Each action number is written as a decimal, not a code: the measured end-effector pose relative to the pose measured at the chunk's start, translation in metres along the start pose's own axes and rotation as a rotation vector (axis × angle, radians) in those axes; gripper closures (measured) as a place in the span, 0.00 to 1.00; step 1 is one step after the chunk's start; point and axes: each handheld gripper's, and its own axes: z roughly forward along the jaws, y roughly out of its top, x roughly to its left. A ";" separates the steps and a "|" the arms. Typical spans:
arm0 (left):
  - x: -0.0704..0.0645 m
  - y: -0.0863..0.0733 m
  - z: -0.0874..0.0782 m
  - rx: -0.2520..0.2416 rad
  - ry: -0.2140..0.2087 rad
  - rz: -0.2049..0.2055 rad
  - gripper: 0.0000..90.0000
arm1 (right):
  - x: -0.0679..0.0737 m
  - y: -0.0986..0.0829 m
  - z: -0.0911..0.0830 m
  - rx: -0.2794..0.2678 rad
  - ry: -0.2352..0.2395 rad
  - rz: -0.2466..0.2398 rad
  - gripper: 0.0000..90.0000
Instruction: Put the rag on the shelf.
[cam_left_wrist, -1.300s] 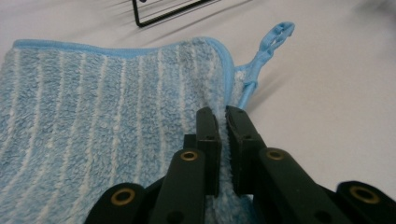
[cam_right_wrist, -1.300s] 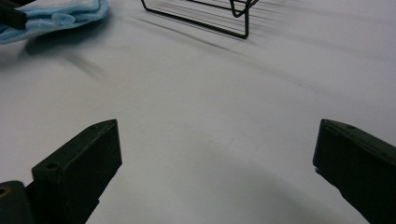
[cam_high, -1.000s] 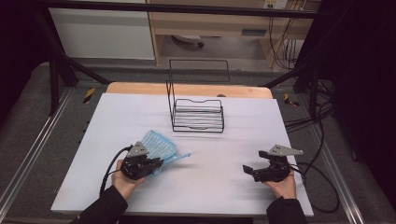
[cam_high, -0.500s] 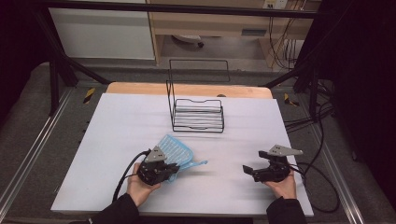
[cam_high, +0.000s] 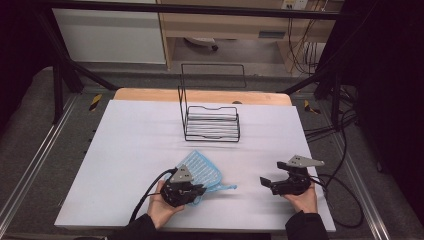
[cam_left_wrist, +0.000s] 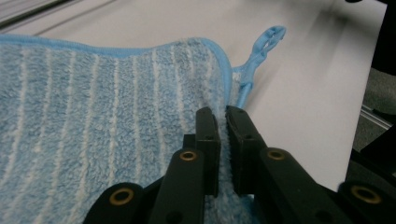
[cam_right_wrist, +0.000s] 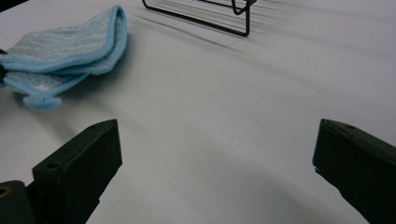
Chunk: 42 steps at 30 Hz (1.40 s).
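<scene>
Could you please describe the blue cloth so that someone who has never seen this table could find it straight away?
Start at the white table and find the black wire rack near its far edge. Nearer the person, the left claw is shut on a light blue cloth. It is the one soft thing there: fluffy, with pale stripes, a blue hem and a small corner loop.

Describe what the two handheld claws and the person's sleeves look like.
Both are black two-jaw tools. The left claw and right claw each carry a grey three-cornered plate on top and trail a black cable. In the gripper views the jaws are flat black blocks, with brass-coloured rivets on the left one's arms. The sleeves are dark.
</scene>
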 end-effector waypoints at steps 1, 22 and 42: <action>0.000 -0.001 0.001 0.010 0.000 0.000 0.93 | 0.000 0.000 0.000 0.000 0.000 0.000 0.02; 0.006 -0.015 -0.032 0.051 0.033 -0.103 0.59 | 0.001 -0.001 0.002 0.009 0.007 -0.001 0.03; -0.014 -0.033 -0.014 0.196 0.070 -0.065 0.82 | 0.002 -0.001 0.002 0.010 0.006 -0.001 0.03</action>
